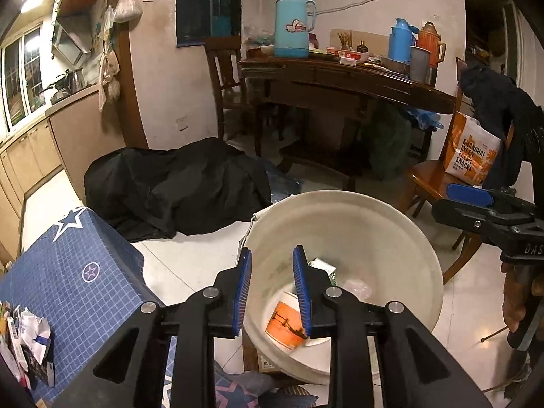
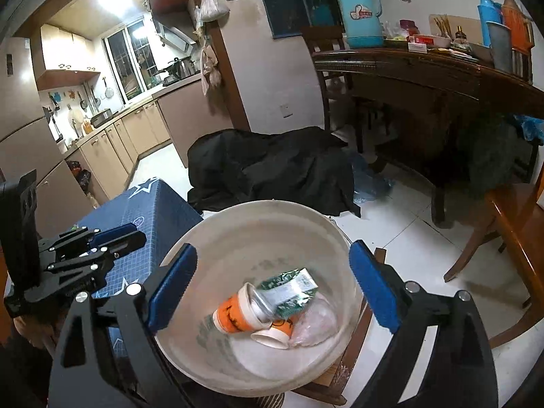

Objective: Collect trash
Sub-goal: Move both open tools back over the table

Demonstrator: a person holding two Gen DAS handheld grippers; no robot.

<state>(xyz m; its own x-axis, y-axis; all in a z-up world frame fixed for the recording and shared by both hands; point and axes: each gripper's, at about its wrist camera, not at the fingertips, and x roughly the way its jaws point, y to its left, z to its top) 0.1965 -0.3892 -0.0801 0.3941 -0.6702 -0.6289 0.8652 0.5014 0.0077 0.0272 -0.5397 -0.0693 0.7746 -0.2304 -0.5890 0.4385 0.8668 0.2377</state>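
A white bucket (image 2: 238, 224) stands on the floor below both grippers; it also shows in the left wrist view (image 1: 391, 224). Inside it lie orange-and-white paper cups (image 2: 234, 316), a green-and-white wrapper (image 2: 292, 289) and a clear plastic bag (image 2: 316, 323). My right gripper (image 2: 272, 289) is open wide and empty, just above the bucket's mouth. My left gripper (image 1: 272, 292) is partly open and empty, over the bucket's near rim, with an orange cup (image 1: 285, 326) seen between its fingers. Crumpled paper trash (image 1: 27, 336) lies on the blue-covered table (image 1: 78, 272) at the left.
A black cloth heap (image 1: 176, 183) lies on the floor behind the bucket. A dark wooden table (image 1: 340, 78) with thermoses stands at the back. A wooden chair (image 1: 431, 180) holding an orange snack bag (image 1: 472, 153) is at the right. Kitchen cabinets (image 2: 112, 146) line the left.
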